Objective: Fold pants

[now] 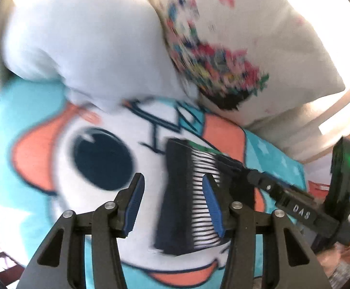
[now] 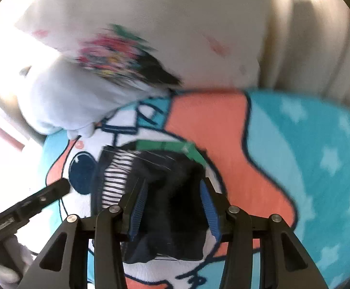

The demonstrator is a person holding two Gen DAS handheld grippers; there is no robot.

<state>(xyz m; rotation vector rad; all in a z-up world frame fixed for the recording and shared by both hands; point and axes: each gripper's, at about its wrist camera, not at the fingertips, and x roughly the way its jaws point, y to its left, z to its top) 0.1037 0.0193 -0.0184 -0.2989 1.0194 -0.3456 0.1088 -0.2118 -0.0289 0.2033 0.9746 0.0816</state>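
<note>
The pants (image 1: 182, 200) are dark navy with a black-and-white striped panel and a green band at the top, lying folded in a small bundle on a cartoon-print blanket (image 1: 35, 187). My left gripper (image 1: 173, 189) is open above the blanket, its right finger over the striped panel. The right gripper's body (image 1: 302, 207) reaches in from the right toward the pants. In the right wrist view the pants (image 2: 170, 192) lie under my open right gripper (image 2: 172, 200), jaws either side of the dark cloth. The left gripper (image 2: 37, 200) shows at the left.
A pale blue-white pillow (image 1: 83, 48) and a cream pillow with a colourful embroidered patch (image 1: 259, 36) lie at the blanket's far edge. The blanket (image 2: 307, 156) spreads turquoise with stars to the right. A light wooden bed frame (image 1: 331, 125) curves behind.
</note>
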